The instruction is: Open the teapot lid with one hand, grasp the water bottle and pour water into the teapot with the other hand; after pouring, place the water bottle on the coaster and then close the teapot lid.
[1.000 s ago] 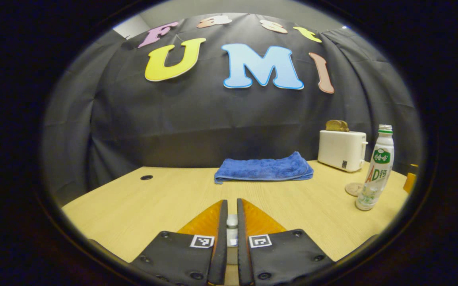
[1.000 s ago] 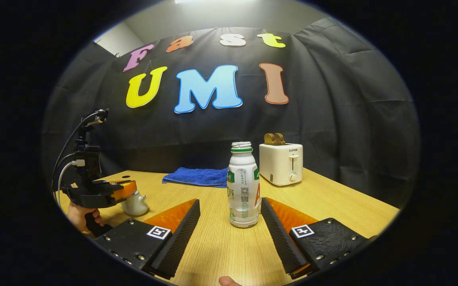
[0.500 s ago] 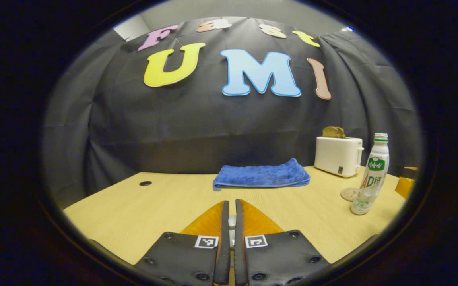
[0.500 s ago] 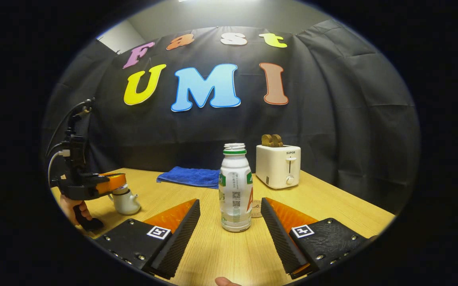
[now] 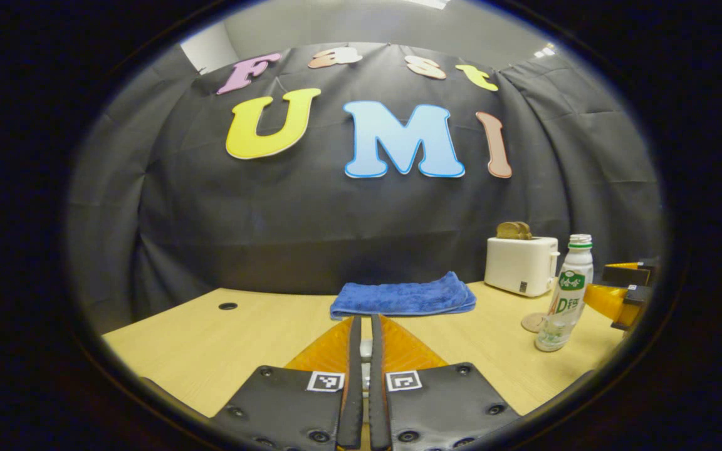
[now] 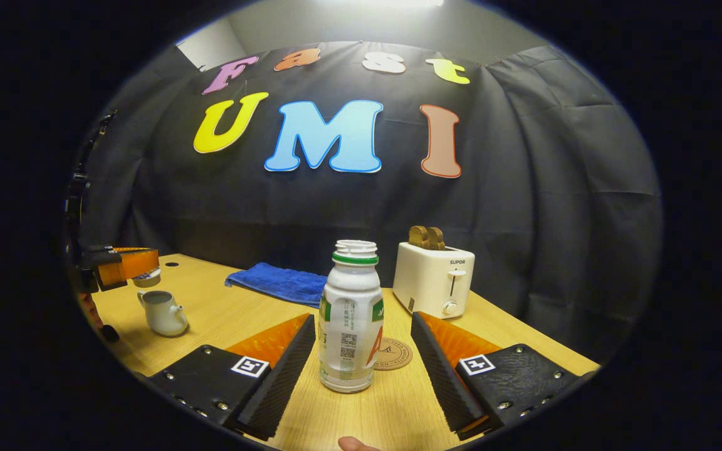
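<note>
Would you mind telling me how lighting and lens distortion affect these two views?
Left gripper view: dim, the table edge bows, the water bottle leans inward near the rim. Right gripper view: a bright ceiling light glares at top, the bottle stands sharp and centred.

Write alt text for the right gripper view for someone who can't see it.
An uncapped water bottle stands upright on a wooden table between the right gripper's open jaws, a round coaster just behind it. Far left, the left gripper holds the lid above an open white teapot; a blue towel and toaster sit behind.
</note>
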Motion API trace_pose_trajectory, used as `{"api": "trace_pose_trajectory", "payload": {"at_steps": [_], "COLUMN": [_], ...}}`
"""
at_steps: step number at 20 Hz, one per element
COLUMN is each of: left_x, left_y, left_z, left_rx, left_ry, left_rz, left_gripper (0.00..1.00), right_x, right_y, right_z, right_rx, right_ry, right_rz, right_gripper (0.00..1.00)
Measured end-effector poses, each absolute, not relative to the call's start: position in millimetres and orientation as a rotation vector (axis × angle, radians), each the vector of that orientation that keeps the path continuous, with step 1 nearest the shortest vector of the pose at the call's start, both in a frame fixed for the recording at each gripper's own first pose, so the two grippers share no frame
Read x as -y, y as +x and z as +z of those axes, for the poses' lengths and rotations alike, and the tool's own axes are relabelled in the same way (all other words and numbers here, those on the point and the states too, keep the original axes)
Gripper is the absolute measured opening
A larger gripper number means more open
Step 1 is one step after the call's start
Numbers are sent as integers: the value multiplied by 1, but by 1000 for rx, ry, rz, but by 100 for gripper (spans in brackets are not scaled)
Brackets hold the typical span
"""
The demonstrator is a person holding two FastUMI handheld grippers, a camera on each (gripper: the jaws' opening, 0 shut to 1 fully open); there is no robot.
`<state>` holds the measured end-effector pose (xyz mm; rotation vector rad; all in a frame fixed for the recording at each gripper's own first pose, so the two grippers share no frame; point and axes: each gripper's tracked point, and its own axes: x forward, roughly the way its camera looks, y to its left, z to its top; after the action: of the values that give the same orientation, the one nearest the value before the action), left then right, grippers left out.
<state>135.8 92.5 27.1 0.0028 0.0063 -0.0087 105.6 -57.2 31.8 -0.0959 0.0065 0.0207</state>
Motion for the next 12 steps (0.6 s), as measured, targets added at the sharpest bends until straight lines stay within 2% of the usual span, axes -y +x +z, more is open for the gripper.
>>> {"api": "trace_pose_trajectory", "payload": {"at_steps": [1, 2, 12], "left_x": [-91, -92, -100], "left_y": [134, 134, 130], "left_z": [27, 27, 26], "left_rx": [-3, -3, -2], "left_ry": [2, 4, -6], "left_rz": [-13, -15, -11], "left_gripper": [14, 10, 10], "right_x": [57, 58, 58], "right_y": [112, 118, 150], "right_z": [28, 24, 4], "right_rx": [-21, -37, -114], "right_ry": [-100, -108, -46], "right_rz": [22, 20, 41], "right_gripper": [95, 95, 96]}}
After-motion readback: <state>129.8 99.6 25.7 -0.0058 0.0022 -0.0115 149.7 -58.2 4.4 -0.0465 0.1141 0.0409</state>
